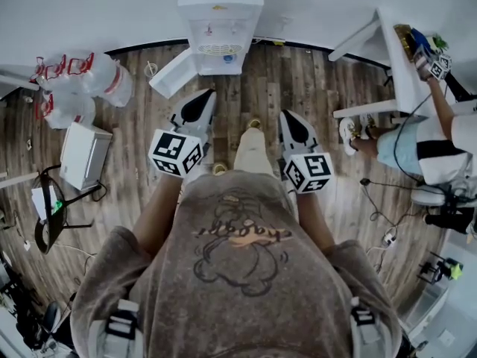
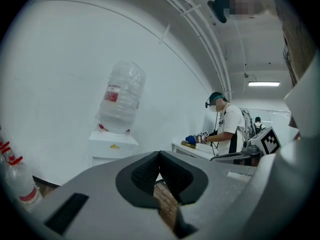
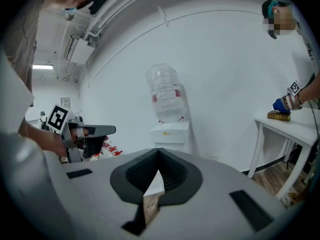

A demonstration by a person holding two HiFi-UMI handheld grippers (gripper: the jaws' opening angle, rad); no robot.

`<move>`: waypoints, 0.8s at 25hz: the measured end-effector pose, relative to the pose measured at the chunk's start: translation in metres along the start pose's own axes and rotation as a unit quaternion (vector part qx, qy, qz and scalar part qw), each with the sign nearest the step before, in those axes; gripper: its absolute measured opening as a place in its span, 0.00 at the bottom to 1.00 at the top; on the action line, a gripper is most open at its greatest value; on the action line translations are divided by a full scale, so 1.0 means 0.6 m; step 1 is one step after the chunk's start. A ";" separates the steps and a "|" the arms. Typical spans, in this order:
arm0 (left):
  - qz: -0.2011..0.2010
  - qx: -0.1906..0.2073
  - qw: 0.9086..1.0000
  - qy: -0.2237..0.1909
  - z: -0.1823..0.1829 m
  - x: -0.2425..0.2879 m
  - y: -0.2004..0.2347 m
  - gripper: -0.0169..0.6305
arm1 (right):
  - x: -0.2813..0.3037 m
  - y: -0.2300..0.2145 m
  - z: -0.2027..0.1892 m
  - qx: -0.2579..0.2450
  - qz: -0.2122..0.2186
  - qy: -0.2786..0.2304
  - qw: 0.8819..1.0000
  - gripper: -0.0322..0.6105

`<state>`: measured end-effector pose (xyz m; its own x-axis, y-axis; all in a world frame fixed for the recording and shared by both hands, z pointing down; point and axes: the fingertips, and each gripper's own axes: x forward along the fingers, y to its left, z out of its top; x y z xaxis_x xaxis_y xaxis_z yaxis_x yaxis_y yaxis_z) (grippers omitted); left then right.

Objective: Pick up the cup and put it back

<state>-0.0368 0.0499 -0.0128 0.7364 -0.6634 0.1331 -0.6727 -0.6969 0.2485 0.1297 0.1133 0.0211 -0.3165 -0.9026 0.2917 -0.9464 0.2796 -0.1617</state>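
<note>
step in hand: I judge the task as not yet begun. I stand before the water dispenser (image 1: pixel 220 21) with both tools held forward, and nothing is picked up.
left tongs (image 1: pixel 204 101): clenched; the pads meet at the tip and nothing is between them.
right tongs (image 1: pixel 289 119): also clenched, and empty.
cup (image 1: pixel 151 68): I believe it is the small round thing on the floor, just left of the water dispenser's base, but it is too small to be sure. It is well apart from both tongs.
next move: I think I must go nearer, lower one tool toward the cup, and release its tongs before they reach the rim. A light cup may tip if it is pushed from one side.
count: two tongs; one water dispenser with one bottle (image 2: pixel 122 96) upside down on it; one likely cup; spare bottles (image 1: pixel 89 80) at the left, at least two, more I cannot separate; one other person (image 1: pixel 436 144) at a white tabletop (image 1: pixel 395 58).
</note>
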 end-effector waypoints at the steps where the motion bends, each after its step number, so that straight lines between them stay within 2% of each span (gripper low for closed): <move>1: 0.003 0.001 1.000 0.001 -0.001 0.010 0.003 0.03 | 0.009 -0.009 0.001 0.001 0.001 0.000 1.000 0.05; 12: 0.020 0.007 1.000 0.008 -0.013 0.107 0.052 0.03 | 0.113 -0.086 0.013 -0.010 0.034 0.006 0.999 0.05; 16: 0.019 0.012 1.000 0.010 -0.053 0.154 0.085 0.03 | 0.164 -0.119 -0.021 -0.015 0.044 0.010 0.999 0.05; 20: 0.025 0.019 0.999 0.010 -0.115 0.199 0.128 0.03 | 0.221 -0.153 -0.086 -0.024 0.058 0.016 0.998 0.05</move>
<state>0.0044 -0.0640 0.0884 0.7028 -0.6923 0.1638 -0.7107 -0.6732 0.2041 0.1713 -0.0154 0.1233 -0.4256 -0.8527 0.3029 -0.9049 0.3983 -0.1504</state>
